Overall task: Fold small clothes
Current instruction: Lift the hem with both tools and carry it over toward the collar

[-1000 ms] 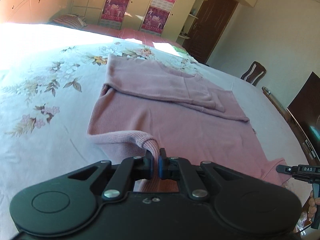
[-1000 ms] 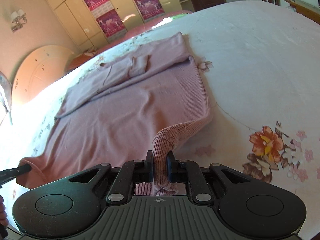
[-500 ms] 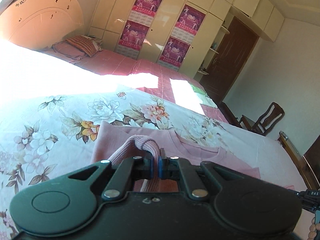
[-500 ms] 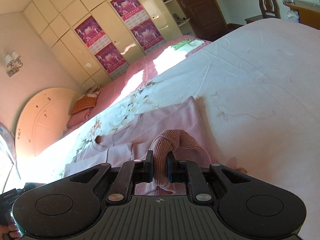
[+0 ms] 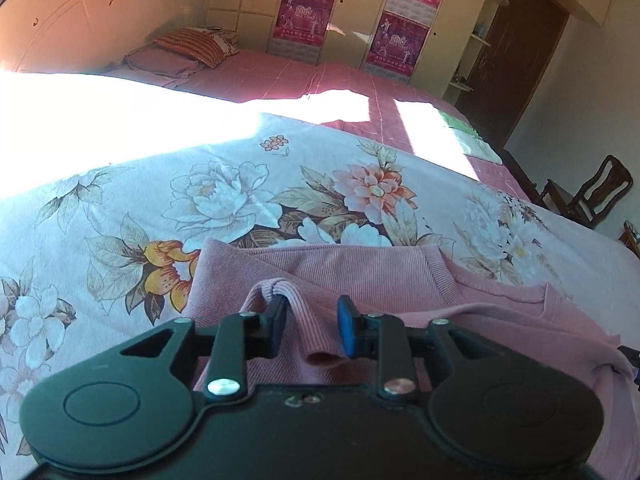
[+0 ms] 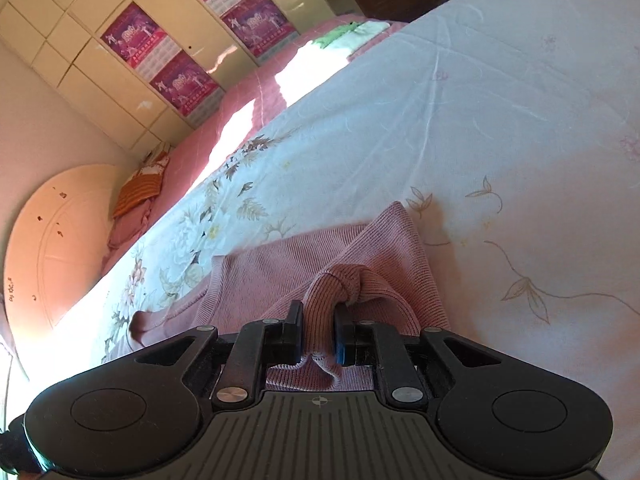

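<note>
Two grippers sit over the far edge of the pink sweater (image 5: 360, 276) on the flowered bedsheet (image 5: 224, 196), where the hem has been carried over to the collar end. The left gripper (image 5: 312, 322) has just been opening; its jaws stand apart, cloth loose between them. The right gripper (image 6: 318, 338) has also been opening, hem still bunched between its jaws. At six o'clock each gripper's body hides the fold beneath.

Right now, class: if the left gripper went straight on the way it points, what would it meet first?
The pink top: a fold of it already lies between the opened fingers of the left gripper, with more just ahead. Beyond lies the floral sheet.
</note>
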Available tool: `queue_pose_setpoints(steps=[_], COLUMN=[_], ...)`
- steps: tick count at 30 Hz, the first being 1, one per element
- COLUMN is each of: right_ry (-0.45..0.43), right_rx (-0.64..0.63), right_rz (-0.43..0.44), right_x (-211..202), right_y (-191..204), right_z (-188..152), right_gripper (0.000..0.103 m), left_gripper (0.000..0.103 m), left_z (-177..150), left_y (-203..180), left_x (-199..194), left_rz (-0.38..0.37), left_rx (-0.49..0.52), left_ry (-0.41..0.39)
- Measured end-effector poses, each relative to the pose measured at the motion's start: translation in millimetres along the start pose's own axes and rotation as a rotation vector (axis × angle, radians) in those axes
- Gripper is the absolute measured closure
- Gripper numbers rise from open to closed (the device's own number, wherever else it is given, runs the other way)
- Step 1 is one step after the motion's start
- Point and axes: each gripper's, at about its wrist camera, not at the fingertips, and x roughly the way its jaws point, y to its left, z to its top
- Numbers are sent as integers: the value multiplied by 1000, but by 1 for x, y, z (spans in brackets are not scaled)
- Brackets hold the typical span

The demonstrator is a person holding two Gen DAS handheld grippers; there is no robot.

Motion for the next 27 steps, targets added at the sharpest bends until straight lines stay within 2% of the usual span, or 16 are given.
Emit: queue_pose_setpoints(steps=[1,2,3,6,8,14,16,18,19,21,22,23,24,25,27], right_ry=[-31,-61,-92,-108,-87,-14,-8,-7,-4,16,27,37,44,43,-16], right_rx=[-32,-55,-79,-148,-217,-332,-373,-417,-439,-473,-496,-524,-545,-561,-565], right_rz=[-8,-17,-16,2,12,-53,-78,-87,-92,-94,-97,-102,-100,-92,-85], right_x=[-8,-15,-22,-32,-25,17,30,39,45,52,57,61,63,62,54], right_y=[1,2,2,3,9,23,26,29,31,34,36,38,40,42,43], right_z=[2,4,6,10,6,-13,-16,-16,-16,-16,-14,-14,-15,-16,-16], right_gripper=[61,34,25,25,25,26,26,26,27,53,57,66,83,91,92], left_gripper=[37,18,17,19,21,24,33,53,59,82,89,91,94,94,95], left_z=[-1,-2,-3,0,3,2,2,3,3,4,5,5,5,5,7], left_y=[3,5,6,9,8,-4,-5,-3,-2,-4,-4,-4,-3,-2,4], left_x=[-7,-15,-23,-30,-24,19,32,39,40,38,35,32,29,22,7], left_rz=[-3,0,-3,-23,-19,29,35,9,-4,-14,-16,-23,-26,-27,-30], left_rx=[9,26,58,125,157,227,236,225,219,219,218,212,203,187,119], left_ry=[-25,-59,-86,-80,-66,14,40,56,55,45,29,18,1,-37,-115])
